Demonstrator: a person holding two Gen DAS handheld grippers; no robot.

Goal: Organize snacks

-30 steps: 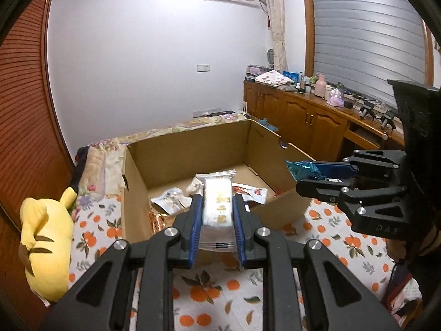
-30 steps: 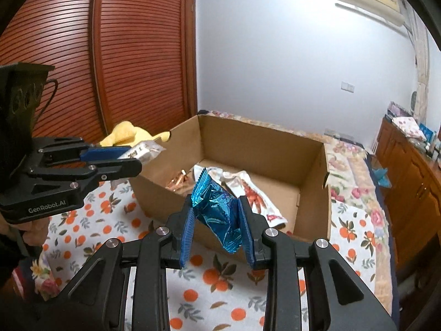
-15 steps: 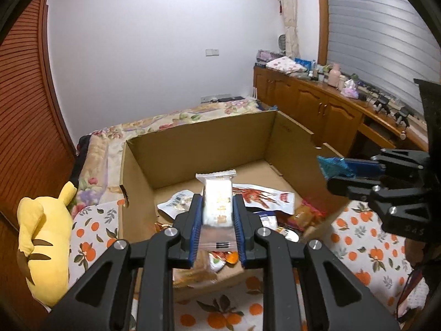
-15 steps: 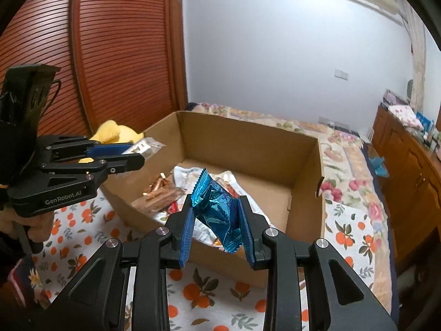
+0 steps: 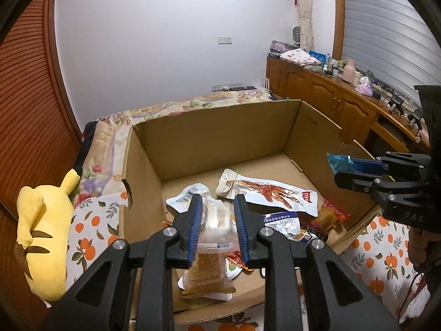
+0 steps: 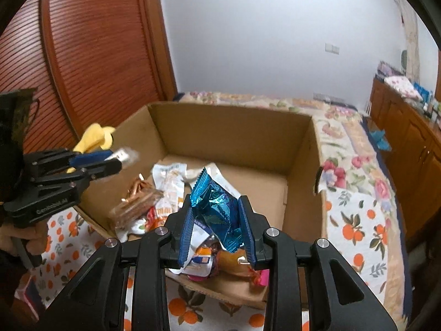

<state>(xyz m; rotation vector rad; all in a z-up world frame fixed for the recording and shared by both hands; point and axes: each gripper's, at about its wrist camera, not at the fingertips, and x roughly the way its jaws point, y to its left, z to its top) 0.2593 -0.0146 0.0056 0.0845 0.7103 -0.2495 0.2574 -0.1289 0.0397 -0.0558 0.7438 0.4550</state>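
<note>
Clear-wrapped snack (image 5: 217, 220) between left gripper (image 5: 217, 230) fingers (image 5: 195, 229): motion-blurred, print unreadable; jaws opening, contact with wrapper uncertain. Yellow plush (image 6: 95, 136): mostly hidden behind left gripper at 9 o'clock in right view. Items on sideboard surface (image 5: 350, 87) at 2 o'clock: too small to identify. Snack pile in cardboard box (image 6: 234, 135): partly covered by blue foil packet (image 6: 217, 207).
</note>
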